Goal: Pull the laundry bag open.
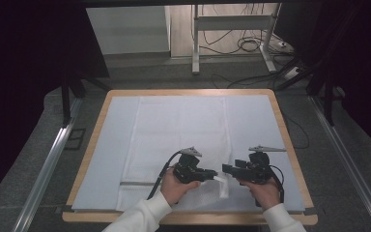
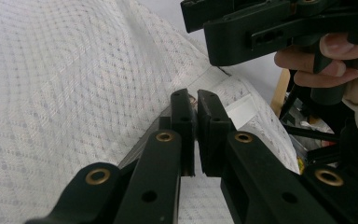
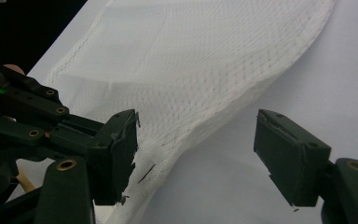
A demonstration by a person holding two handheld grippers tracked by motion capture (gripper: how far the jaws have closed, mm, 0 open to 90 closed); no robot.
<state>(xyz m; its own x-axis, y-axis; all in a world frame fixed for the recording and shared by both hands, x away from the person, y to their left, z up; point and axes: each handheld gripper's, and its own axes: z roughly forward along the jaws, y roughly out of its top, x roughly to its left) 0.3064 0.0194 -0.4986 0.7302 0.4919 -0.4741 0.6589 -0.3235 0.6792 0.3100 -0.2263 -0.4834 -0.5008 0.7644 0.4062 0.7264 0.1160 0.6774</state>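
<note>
A white mesh cloth (image 1: 178, 130) lies spread over the middle of the table (image 1: 188, 92), which is covered by a pale sheet. My left gripper (image 1: 215, 174) is at the cloth's near right corner, shut on the hem of the cloth (image 2: 74, 93); its jaws (image 2: 196, 100) are pressed together with fabric pinched between them and lifted a little. My right gripper (image 1: 225, 169) faces it from the right, close by. In the right gripper view its jaws (image 3: 203, 154) stand wide open, with the raised edge of the cloth (image 3: 191, 70) hanging between them, touching neither pad clearly.
The pale sheet (image 1: 106, 145) shows bare on both sides of the cloth. Metal rails (image 1: 48, 164) run along the floor left and right of the table. A desk frame (image 1: 195, 43) and cables (image 1: 251, 46) stand beyond the far edge.
</note>
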